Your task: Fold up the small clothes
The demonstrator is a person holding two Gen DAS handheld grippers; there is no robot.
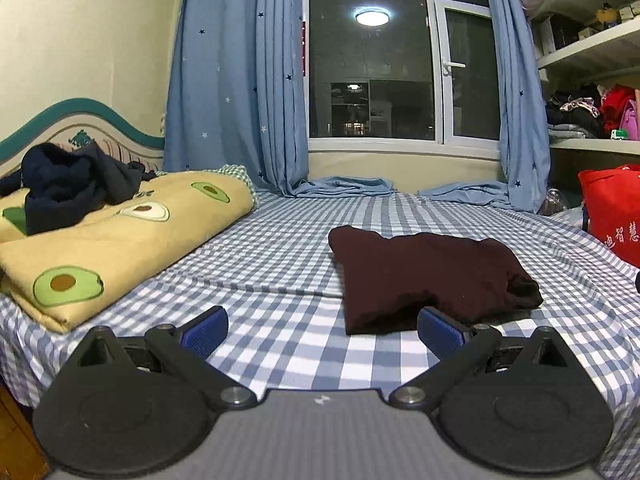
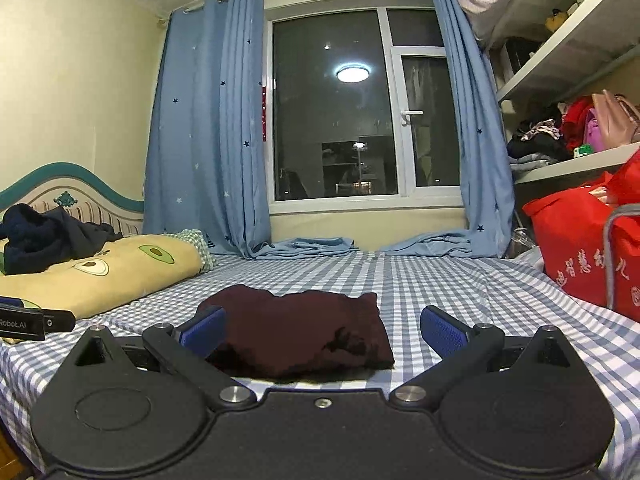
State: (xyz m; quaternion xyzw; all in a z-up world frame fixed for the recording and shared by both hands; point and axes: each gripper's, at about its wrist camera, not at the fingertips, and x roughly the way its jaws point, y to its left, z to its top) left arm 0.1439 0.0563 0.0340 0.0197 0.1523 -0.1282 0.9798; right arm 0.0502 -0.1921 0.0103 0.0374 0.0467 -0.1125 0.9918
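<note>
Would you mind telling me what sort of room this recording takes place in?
Most likely a home bedroom: a bed with a checked sheet and curved headboard, a folded avocado-print quilt, and blue star-print curtains at a window.

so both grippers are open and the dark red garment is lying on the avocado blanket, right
Not quite. The dark red garment lies on the blue checked sheet, apart from the avocado blanket, which sits further left with a navy garment on it. The left wrist view shows this. Both the left hand-held gripper and right hand-held gripper are indeed open.
</note>
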